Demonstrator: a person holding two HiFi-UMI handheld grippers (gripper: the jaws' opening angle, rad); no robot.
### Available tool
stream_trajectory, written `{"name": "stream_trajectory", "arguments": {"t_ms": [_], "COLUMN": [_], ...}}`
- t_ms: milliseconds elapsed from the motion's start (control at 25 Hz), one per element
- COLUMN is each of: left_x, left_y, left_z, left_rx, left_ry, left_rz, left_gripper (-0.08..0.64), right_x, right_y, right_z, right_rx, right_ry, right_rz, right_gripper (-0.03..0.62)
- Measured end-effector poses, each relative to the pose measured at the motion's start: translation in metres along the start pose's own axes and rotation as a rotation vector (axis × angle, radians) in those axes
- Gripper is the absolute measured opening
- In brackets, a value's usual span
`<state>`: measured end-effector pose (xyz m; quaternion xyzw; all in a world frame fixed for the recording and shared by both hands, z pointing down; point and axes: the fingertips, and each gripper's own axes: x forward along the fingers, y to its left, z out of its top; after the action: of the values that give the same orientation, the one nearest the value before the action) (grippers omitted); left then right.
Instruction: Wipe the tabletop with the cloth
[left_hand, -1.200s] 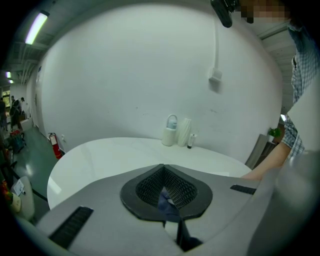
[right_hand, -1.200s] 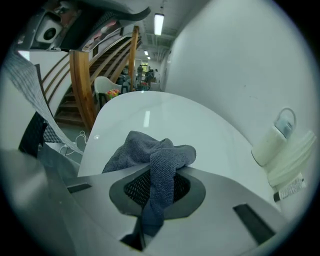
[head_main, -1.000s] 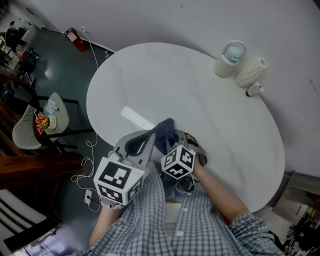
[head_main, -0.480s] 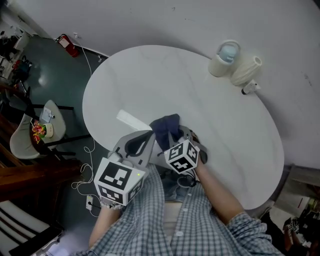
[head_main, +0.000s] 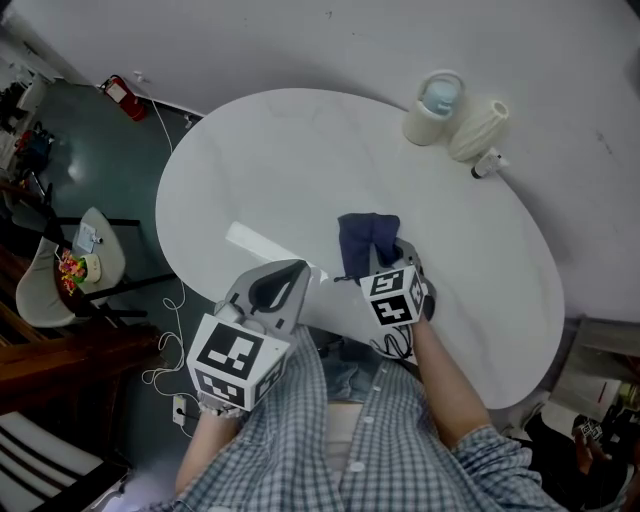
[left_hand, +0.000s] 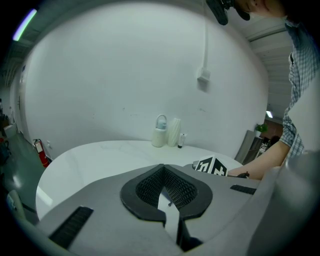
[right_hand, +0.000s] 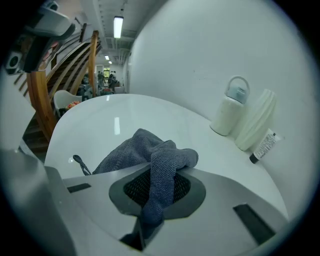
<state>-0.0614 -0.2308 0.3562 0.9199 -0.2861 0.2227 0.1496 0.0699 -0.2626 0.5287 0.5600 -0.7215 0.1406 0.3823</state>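
A dark blue cloth (head_main: 366, 238) lies on the white oval tabletop (head_main: 300, 150), right of its middle and toward the near side. My right gripper (head_main: 388, 262) is shut on the cloth's near end. In the right gripper view the cloth (right_hand: 150, 152) bunches up over the shut jaws of that gripper (right_hand: 157, 187) and spreads onto the table ahead. My left gripper (head_main: 272, 288) hovers at the near table edge, left of the cloth. It is shut with nothing in it, as the left gripper view shows (left_hand: 165, 192).
A white lidded jug (head_main: 432, 103), a ribbed white vase (head_main: 476, 130) and a small bottle (head_main: 484, 164) stand at the table's far right, by the wall. A chair (head_main: 60, 272) and a red fire extinguisher (head_main: 112, 89) are on the floor to the left.
My right gripper has dragged the cloth away from the near edge, to the right and further onto the table. The left gripper has stayed put.
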Motion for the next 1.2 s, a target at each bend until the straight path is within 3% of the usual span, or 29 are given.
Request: {"name": "stream_trajectory", "arguments": {"t_ms": [360,720,1000,1200], "left_x": [0.005,0.017,0.019,0.020], "left_y": [-0.015,-0.033,-0.039,-0.038], "left_z": [-0.001,0.004,0.007,0.007], "left_rx": [0.010,0.029,0.037,0.032], "left_ry": [0.000,-0.003,-0.006,-0.005], "left_rz": [-0.011,-0.025,-0.021,-0.008], "left_gripper": [0.003,0.003,0.003,0.003], "right_x": [-0.023,-0.056,-0.080,-0.086], "right_y": [-0.076,-0.148,-0.180,-0.188], "right_z": [-0.051,-0.114,-0.152,-0.162], "right_rx": [0.101,0.095,0.117,0.133], "right_ry": [0.058,0.211,0.278,0.288], "right_rz": [-0.177,-0.386,-0.470,-0.484], "right_gripper": [0.031,0.031,0.031,0.031]}}
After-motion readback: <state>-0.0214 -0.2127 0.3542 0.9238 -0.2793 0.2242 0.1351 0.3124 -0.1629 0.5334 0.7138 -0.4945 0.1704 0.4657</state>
